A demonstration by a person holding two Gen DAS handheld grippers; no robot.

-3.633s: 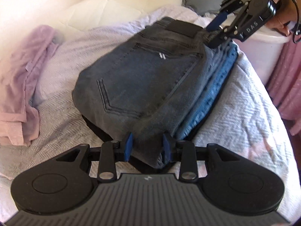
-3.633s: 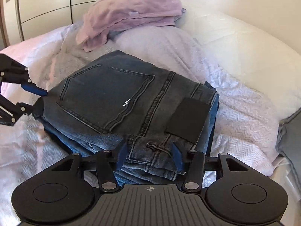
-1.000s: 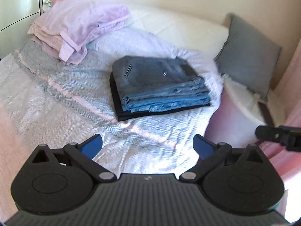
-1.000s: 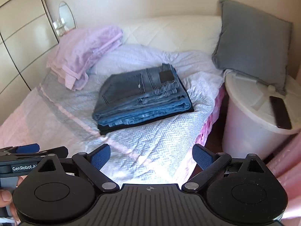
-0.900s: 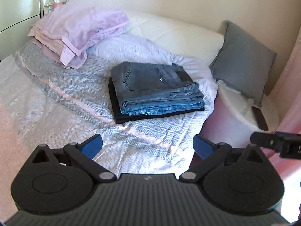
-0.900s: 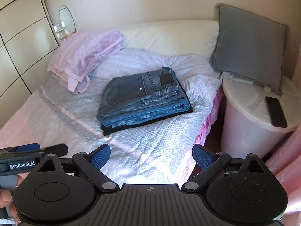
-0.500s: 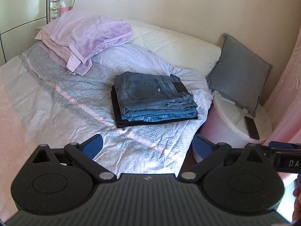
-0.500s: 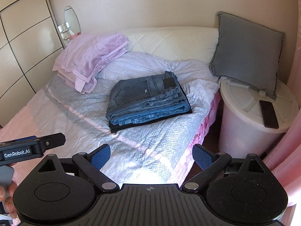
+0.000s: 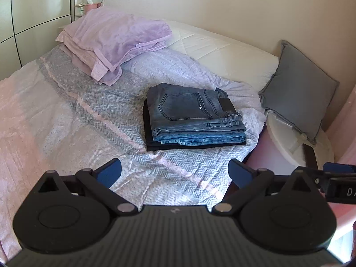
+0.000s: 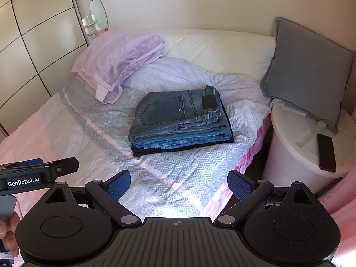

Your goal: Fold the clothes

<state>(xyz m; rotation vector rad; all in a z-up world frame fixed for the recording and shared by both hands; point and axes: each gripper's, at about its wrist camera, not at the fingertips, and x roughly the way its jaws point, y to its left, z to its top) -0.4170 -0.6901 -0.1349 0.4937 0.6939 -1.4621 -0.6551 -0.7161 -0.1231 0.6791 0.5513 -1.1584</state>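
A neat stack of folded jeans point(image 9: 191, 115) point(image 10: 180, 120) lies on the bed, dark grey pair on top, blue pairs under it, a black garment at the bottom. My left gripper point(image 9: 174, 173) is held back from the bed, wide open and empty. My right gripper point(image 10: 179, 184) is likewise wide open with nothing between its blue pads, well short of the stack. The left gripper's body point(image 10: 37, 175) shows at the left edge of the right wrist view, with a hand below it. The right gripper's tip point(image 9: 338, 178) shows at the right edge of the left wrist view.
A pile of lilac cloth point(image 9: 113, 42) point(image 10: 118, 60) sits at the bed's head. The herringbone bedspread point(image 9: 89, 115) covers the bed. A grey cushion point(image 10: 309, 66) leans on a white round bin point(image 10: 296, 138) holding a dark phone point(image 10: 326, 152). Wardrobe doors point(image 10: 33, 44) stand left.
Both grippers let go of the jeans stack, opened wide and pulled back and up from the bed. The stack now sits farther away in both views.
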